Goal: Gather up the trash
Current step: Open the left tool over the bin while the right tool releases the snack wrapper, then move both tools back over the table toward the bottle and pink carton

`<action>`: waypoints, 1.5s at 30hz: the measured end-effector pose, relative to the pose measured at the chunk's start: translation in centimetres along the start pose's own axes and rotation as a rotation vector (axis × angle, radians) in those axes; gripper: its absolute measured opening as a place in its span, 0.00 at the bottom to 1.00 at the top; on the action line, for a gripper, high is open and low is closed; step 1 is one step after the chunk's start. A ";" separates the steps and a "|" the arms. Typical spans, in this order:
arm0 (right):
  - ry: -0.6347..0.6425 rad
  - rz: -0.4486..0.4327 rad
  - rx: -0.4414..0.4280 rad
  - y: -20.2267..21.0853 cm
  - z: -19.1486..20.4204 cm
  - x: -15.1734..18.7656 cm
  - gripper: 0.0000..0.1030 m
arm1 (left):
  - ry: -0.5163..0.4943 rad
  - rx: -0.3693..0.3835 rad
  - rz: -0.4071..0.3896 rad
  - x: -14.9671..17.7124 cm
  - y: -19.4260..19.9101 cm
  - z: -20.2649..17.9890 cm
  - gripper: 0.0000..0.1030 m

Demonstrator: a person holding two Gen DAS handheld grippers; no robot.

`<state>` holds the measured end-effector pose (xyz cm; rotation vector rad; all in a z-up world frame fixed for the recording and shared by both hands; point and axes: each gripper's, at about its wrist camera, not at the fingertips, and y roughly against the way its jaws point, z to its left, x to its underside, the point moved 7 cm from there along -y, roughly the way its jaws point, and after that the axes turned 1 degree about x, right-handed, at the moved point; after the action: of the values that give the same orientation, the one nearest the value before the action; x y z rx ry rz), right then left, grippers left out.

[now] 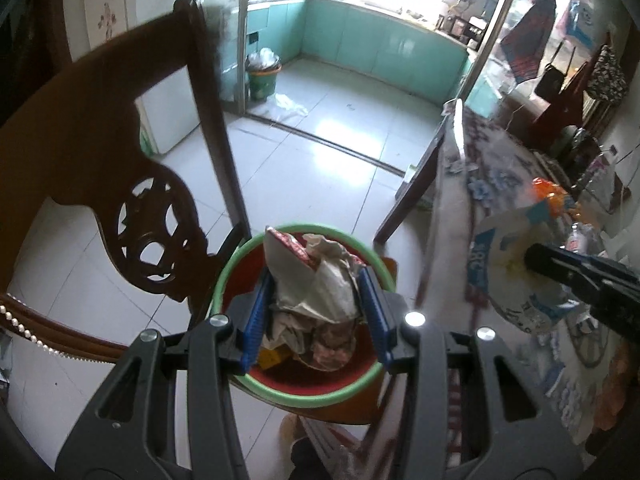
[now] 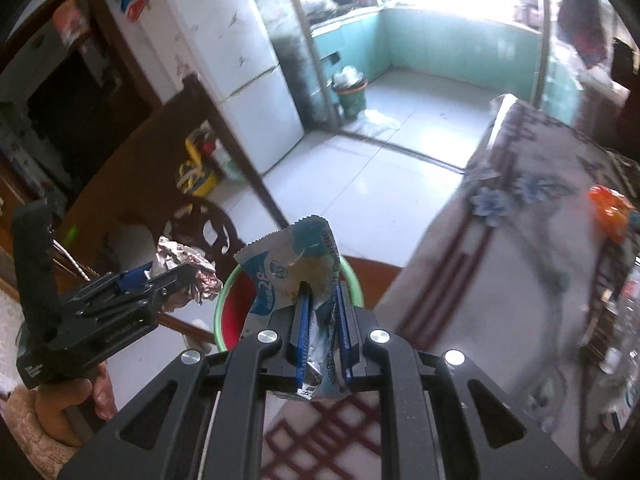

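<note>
My left gripper (image 1: 316, 280) is shut on a crumpled wad of wrappers and paper (image 1: 320, 280), held right over a red bin with a green rim (image 1: 224, 276). In the right wrist view the same left gripper (image 2: 180, 276) carries the wad (image 2: 188, 268) just left of the bin (image 2: 224, 312). My right gripper (image 2: 322, 286) is shut on a blue-and-white snack wrapper (image 2: 288, 260) above the bin's right side. From the left wrist view the right gripper (image 1: 534, 258) and its wrapper (image 1: 504, 280) hang to the right of the bin.
A carved wooden chair (image 1: 100, 160) stands left of the bin. A table with a floral cloth (image 1: 500, 168) on the right bears an orange wrapper (image 1: 548, 192) and a plastic bottle (image 1: 576, 240). Beyond lie a white fridge (image 2: 224, 60), tiled floor and a green bucket (image 1: 262, 80).
</note>
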<state>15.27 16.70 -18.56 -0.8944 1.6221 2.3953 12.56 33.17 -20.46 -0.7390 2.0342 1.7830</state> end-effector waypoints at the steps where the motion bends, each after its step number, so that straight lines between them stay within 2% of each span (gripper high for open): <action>1: 0.006 0.019 -0.008 -1.0 0.3 -0.2 0.12 | 0.005 0.001 0.010 0.2 -0.5 0.5 0.41; 4: 0.037 0.072 -0.022 -3.8 1.2 -0.8 0.12 | 0.021 0.025 0.031 0.6 -1.7 1.4 0.41; 7: 0.077 0.119 -0.041 -6.3 2.3 -1.4 0.15 | 0.039 0.028 0.016 0.7 -2.3 2.2 0.52; 9: 0.099 0.139 -0.049 -7.9 2.9 -2.0 0.31 | 0.062 0.046 0.008 0.8 -2.5 2.6 0.82; 10: 0.103 0.133 -0.044 -8.2 3.1 -2.4 0.48 | 0.070 0.047 -0.002 0.8 -2.4 2.8 0.84; 11: 0.114 0.116 -0.034 -8.5 3.4 -3.0 0.52 | 0.070 0.047 -0.006 0.8 -2.2 2.8 0.84; 15: 0.158 0.100 -0.018 -9.7 4.1 -4.3 0.53 | 0.067 0.023 -0.029 1.2 -0.5 3.2 0.84; 17: 0.166 0.091 -0.012 -10.4 4.2 -4.9 0.56 | 0.089 0.023 -0.042 1.5 0.5 3.5 0.84; 23: 0.135 0.049 -0.023 -10.0 4.4 -4.7 0.59 | 0.080 0.005 -0.066 2.7 3.7 3.1 0.84; 28: 0.063 0.016 -0.055 -6.7 3.1 -2.9 0.59 | 0.047 0.005 -0.088 2.9 5.9 1.1 0.84; 32: -0.003 -0.030 -0.064 -2.7 0.3 -0.6 0.63 | -0.001 0.045 -0.111 2.6 7.2 -2.5 0.84; 37: -0.062 -0.087 0.009 3.7 -5.7 3.8 0.65 | -0.021 0.132 -0.119 2.4 7.5 -8.4 0.84; 45: -0.136 -0.132 0.131 13.3 -16.0 10.5 0.71 | -0.085 0.239 -0.109 3.8 6.7 -20.7 0.84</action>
<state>7.80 -5.36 -17.36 -0.7718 1.5950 2.1830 7.38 12.73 -13.97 -0.6758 2.0612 1.4550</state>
